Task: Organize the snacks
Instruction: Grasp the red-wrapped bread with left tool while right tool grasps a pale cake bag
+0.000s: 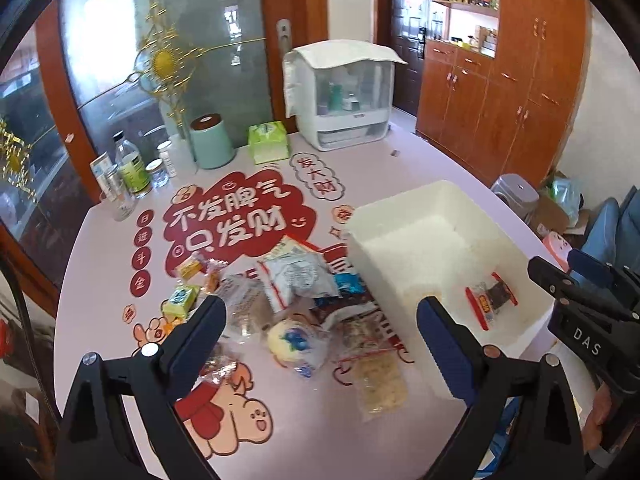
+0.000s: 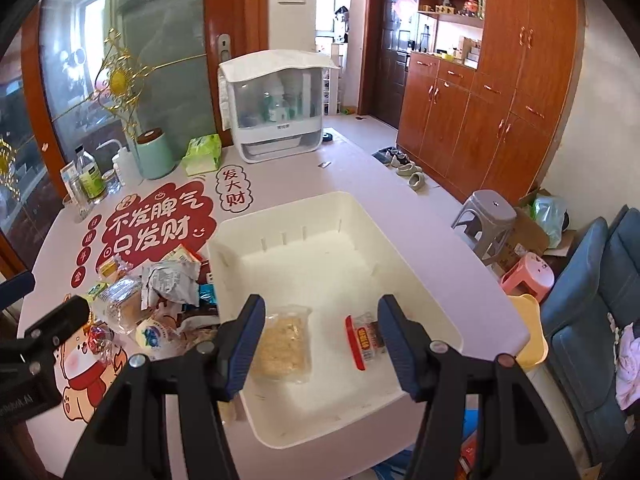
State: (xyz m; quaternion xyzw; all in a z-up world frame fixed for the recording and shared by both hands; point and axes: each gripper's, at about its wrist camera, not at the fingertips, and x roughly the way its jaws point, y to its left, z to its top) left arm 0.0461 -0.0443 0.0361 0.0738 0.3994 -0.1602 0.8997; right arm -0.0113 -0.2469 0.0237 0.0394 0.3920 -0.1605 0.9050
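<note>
Right claw [image 2: 322, 344] hangs over the near end of the white bin [image 2: 416, 264], jaws spread wide, nothing between them. Directly below its left finger lies a pale cracker pack [image 2: 285, 344], flat on the bin floor; just inside its right finger lies a red-edged snack pack [image 2: 366, 340], also in the bin. Two items home, then, by the look of it.

Left claw [image 1: 322, 322] is released too, empty, poised above the loose pile on the table. Right under its gap sits a round yellow cake in clear wrap [image 1: 294, 342]; beyond it, a crumpled silver-white bag [image 1: 298, 280]; toward its right finger, a long cracker sleeve [image 1: 378, 380]; by its left finger, a small green box [image 1: 182, 300]. The bin stands to the right of that claw, rim touching the pile's edge.

The step in hand looks like the next pick from the pile. Best bet: the round cake, since it lies on top and centred. Come straight down, straddle the wrap, squeeze lightly so the soft cake does not crush. Watch the slippery film and the neighbouring wrappers, which could snag and drag along. The right claw should clear the bin first to leave room.
</note>
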